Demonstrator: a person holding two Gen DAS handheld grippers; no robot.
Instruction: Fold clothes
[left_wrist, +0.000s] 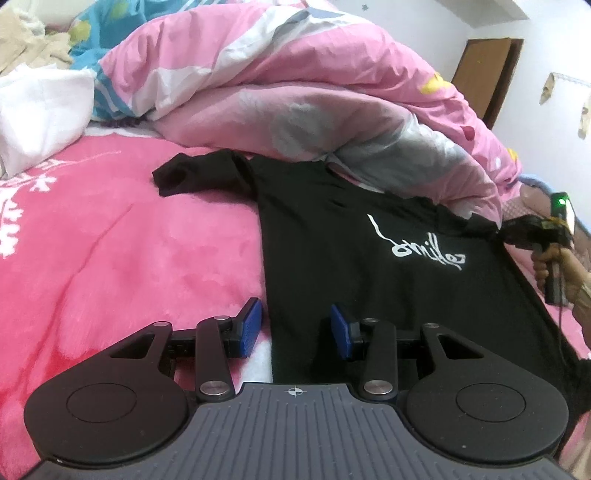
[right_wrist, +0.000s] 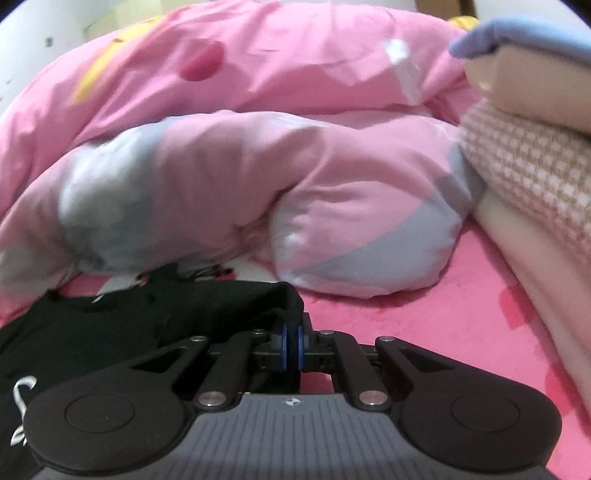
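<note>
1. Jaws, right gripper: blue pads pinched together on a fold of black cloth, the sleeve edge of the T-shirt on the person's right side. The left-wrist view shows this gripper at the shirt's far right corner, a hand round its handle.
2. Jaws, left gripper: parted, nothing between the pads; one pad over the pink blanket, the other over the shirt's bottom hem. Whether they touch the cloth cannot be told.
3. Shirt: lies front-up and mostly flat on the blanket, white script logo on the chest; the far sleeve is spread out to the left, while the collar end is tucked against a heaped quilt.
4. Step, as judged: start of the first fold, sleeve side gripped, hem not yet taken.
5. Next move likely calls for the left jaws to close on the hem, then both hands to carry that side across evenly.
6. Materials: shirt is thin, limp knit and will sag between the grips; blanket is plush and fuzzy, may drag; quilt is smooth, puffy cotton in pink and grey; a checked pillow lies at right.
</note>
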